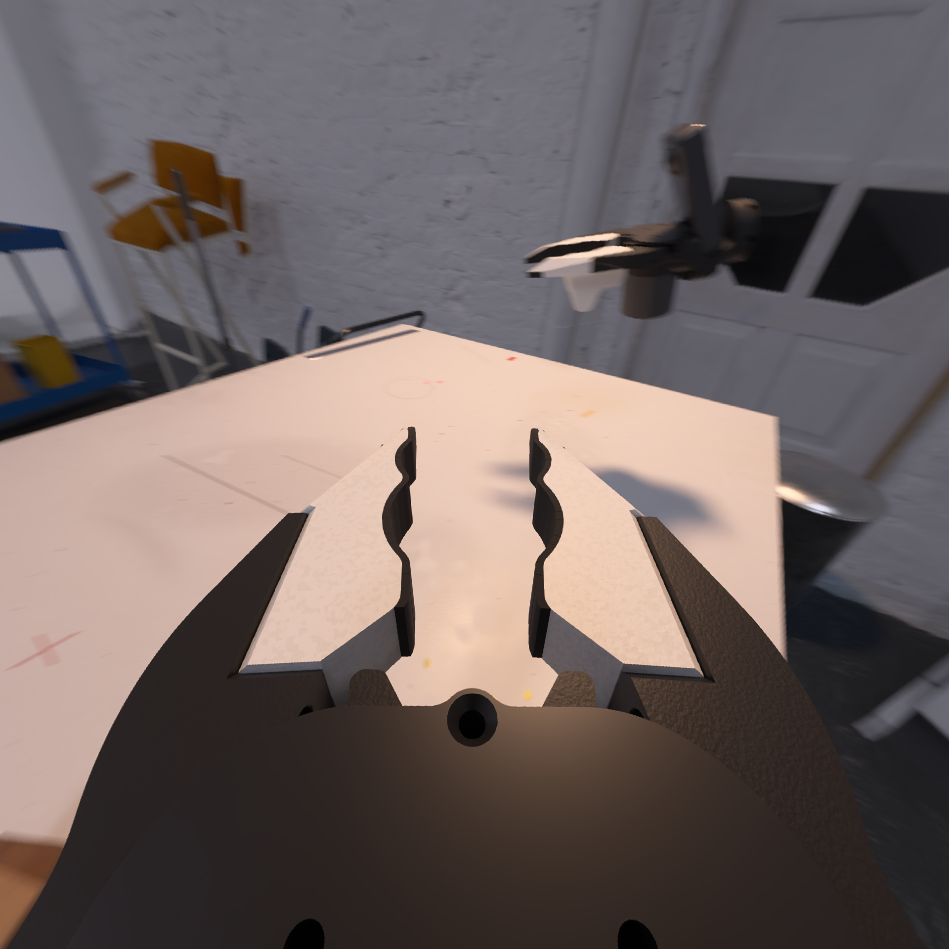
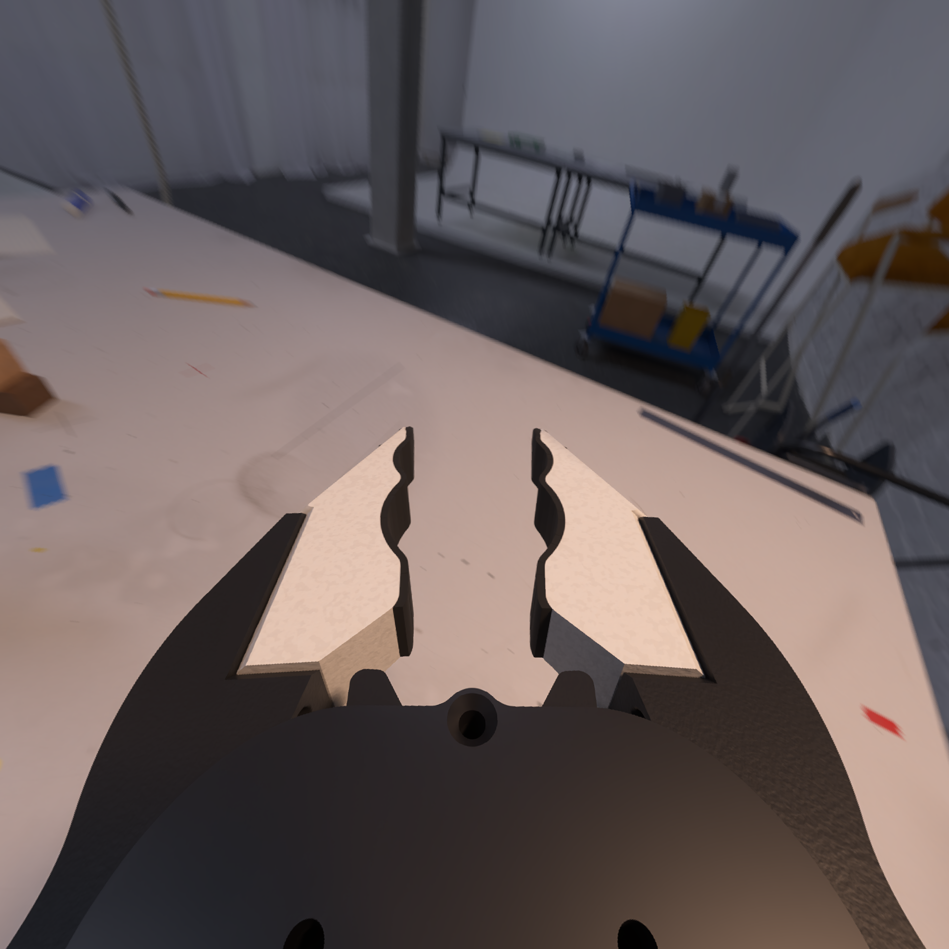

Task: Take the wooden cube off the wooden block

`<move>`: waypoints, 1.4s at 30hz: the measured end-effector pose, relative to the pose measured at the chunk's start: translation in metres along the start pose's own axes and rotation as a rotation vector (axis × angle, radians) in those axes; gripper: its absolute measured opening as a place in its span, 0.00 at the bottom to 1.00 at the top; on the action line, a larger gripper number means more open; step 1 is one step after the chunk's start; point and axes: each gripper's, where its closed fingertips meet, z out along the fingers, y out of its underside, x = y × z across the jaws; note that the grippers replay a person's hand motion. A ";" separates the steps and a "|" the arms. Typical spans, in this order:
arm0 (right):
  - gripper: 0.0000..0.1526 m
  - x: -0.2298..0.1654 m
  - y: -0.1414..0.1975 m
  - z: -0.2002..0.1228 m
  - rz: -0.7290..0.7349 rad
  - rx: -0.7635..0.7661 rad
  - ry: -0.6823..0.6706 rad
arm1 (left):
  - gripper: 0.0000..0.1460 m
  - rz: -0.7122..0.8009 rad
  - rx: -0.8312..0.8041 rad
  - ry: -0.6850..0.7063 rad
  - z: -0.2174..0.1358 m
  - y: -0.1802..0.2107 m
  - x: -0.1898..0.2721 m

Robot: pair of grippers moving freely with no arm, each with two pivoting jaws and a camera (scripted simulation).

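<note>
In the right wrist view a dark wooden block (image 2: 23,396) lies at the far left edge of the white table (image 2: 308,359). A paler wooden piece (image 2: 6,362), likely the cube, rests on it and is cut off by the frame. My right gripper (image 2: 472,431) is open and empty, above the table and well to the right of the block. My left gripper (image 1: 472,431) is open and empty over the bare table (image 1: 154,513). The right gripper also shows in the left wrist view (image 1: 536,267), hovering above the table's far right side. A brown patch (image 1: 20,873) at the bottom left is unclear.
A yellow pencil (image 2: 200,297), a blue tape patch (image 2: 45,485), a red mark (image 2: 880,721) and a grey ruler (image 2: 750,462) lie on the table. A blue cart (image 2: 683,287) and orange chairs (image 1: 190,205) stand beyond the table's edge.
</note>
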 end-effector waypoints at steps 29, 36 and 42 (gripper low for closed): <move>0.00 -0.293 0.105 -0.034 0.055 0.188 -0.649 | 0.12 0.232 -0.886 -0.443 -0.117 0.105 -0.189; 0.01 -0.309 0.115 -0.036 0.008 0.149 -0.730 | 0.43 0.127 -1.302 -0.143 -0.124 0.152 -0.207; 0.00 -0.305 0.114 -0.037 0.004 0.158 -0.721 | 0.36 0.207 -1.427 -0.121 -0.116 0.171 -0.218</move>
